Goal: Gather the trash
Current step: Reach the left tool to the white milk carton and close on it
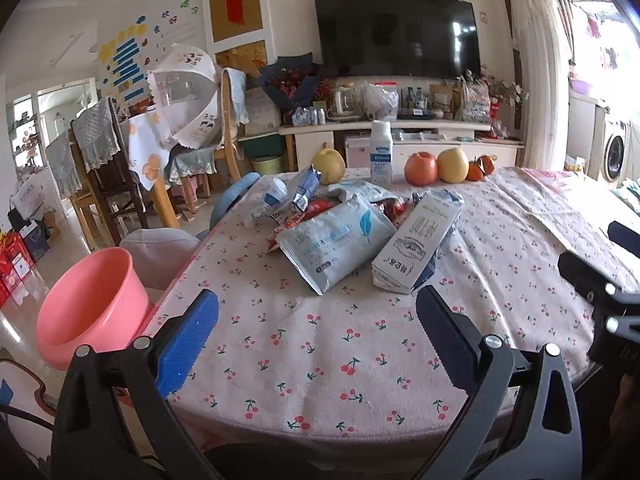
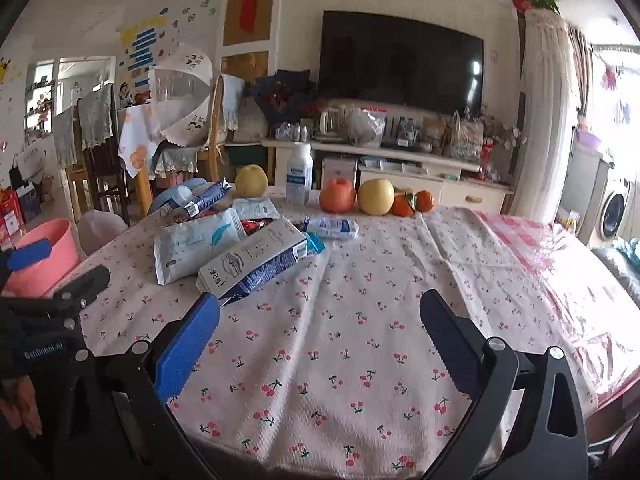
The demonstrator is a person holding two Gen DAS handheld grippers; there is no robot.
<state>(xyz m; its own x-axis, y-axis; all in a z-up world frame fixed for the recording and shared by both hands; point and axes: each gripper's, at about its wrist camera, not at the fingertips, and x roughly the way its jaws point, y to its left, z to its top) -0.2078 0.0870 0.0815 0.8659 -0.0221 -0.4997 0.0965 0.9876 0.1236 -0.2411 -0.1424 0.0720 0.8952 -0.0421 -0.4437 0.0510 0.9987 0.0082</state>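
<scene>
Both tools (image 1: 318, 330) (image 2: 320, 334) agape before wrappers (image 1: 332, 244)

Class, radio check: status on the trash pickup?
Left gripper open, right gripper open, both empty. Milk carton and wrappers untouched on table. Pink bin clear.

Milk carton (image 1: 416, 240) beside wrappers (image 1: 332, 240) on table (image 1: 320, 340)

Two oranges (image 2: 414, 202), one red apple (image 2: 337, 195), one bottle (image 2: 299, 174), one basin (image 1: 90, 308).
</scene>
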